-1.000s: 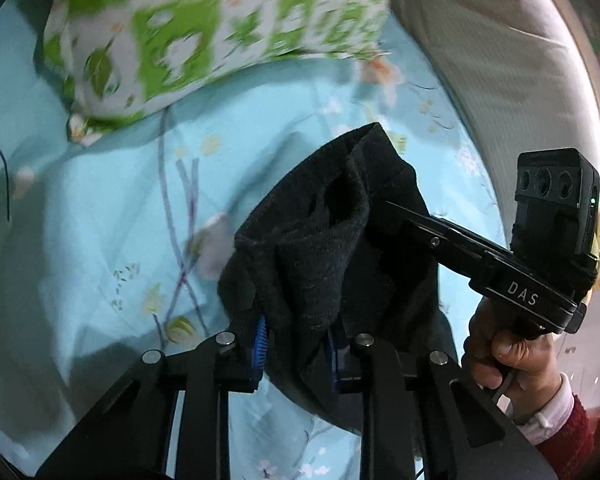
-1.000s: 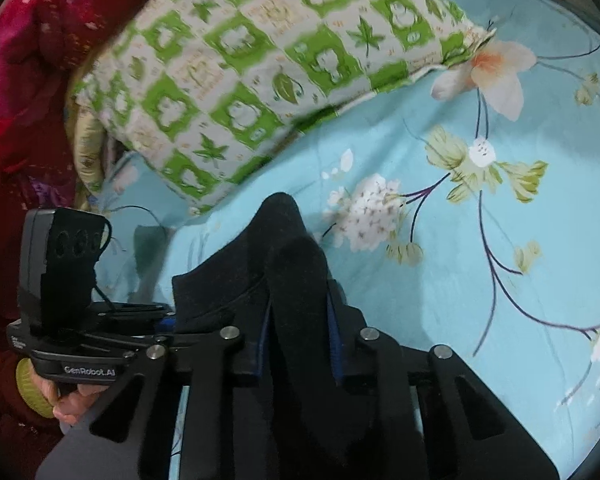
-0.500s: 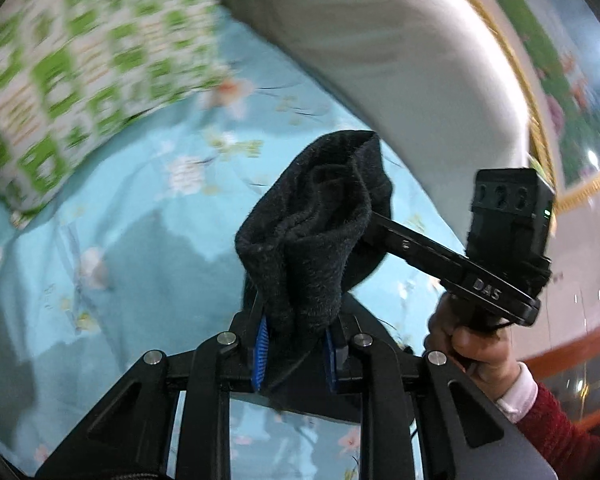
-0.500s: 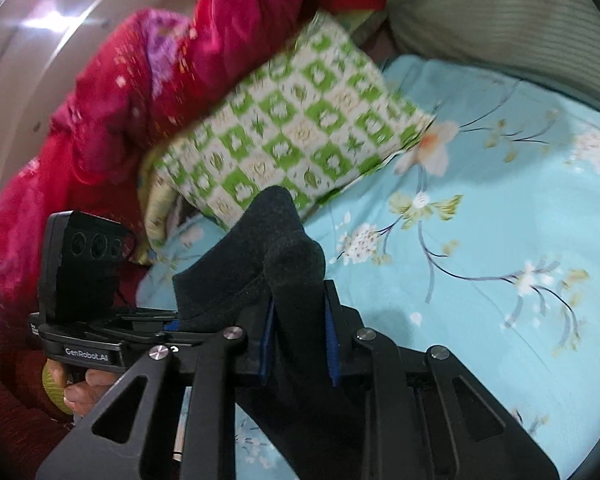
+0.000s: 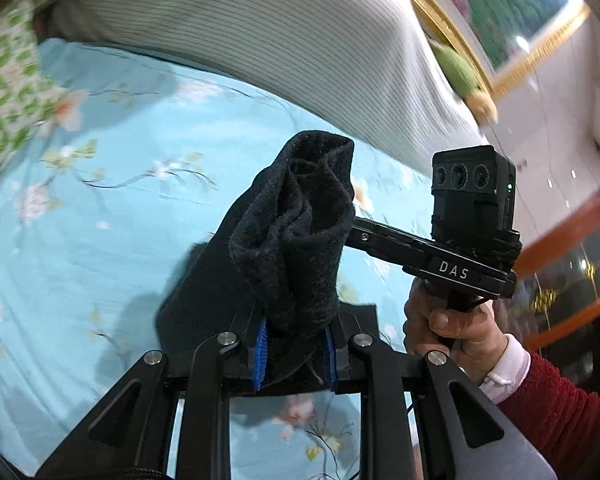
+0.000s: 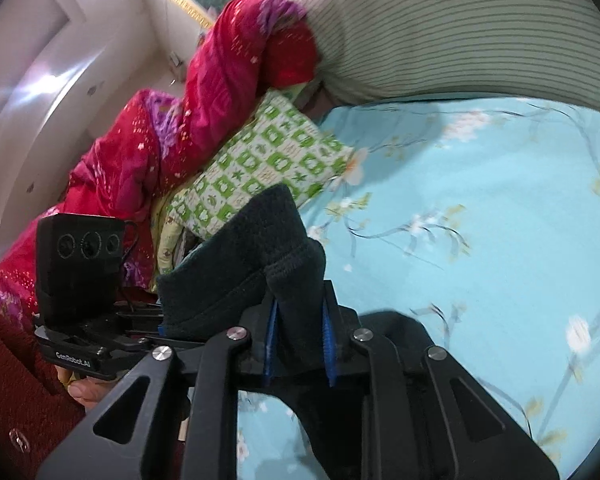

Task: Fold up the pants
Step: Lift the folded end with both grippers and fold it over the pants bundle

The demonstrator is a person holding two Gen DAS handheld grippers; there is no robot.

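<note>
The black fleece pants (image 5: 296, 240) are lifted off the light blue floral bed sheet (image 5: 100, 240). My left gripper (image 5: 294, 354) is shut on a bunched edge of the pants. My right gripper (image 6: 298, 344) is shut on another part of the pants (image 6: 244, 276). Fabric stretches between the two grippers, and the rest hangs down below them. The right gripper's body (image 5: 456, 252) shows at the right in the left wrist view. The left gripper's body (image 6: 80, 304) shows at the left in the right wrist view.
A green and white checked pillow (image 6: 260, 168) lies at the head of the bed. A red and pink quilt (image 6: 172, 132) is piled behind it. A large striped cushion (image 5: 284, 40) stands along the far side. A framed picture (image 5: 496, 12) hangs on the wall.
Both grippers have risen and tilted upward with the pants, so more of the cushion, quilt and wall shows. The grip on the pants is the same.
</note>
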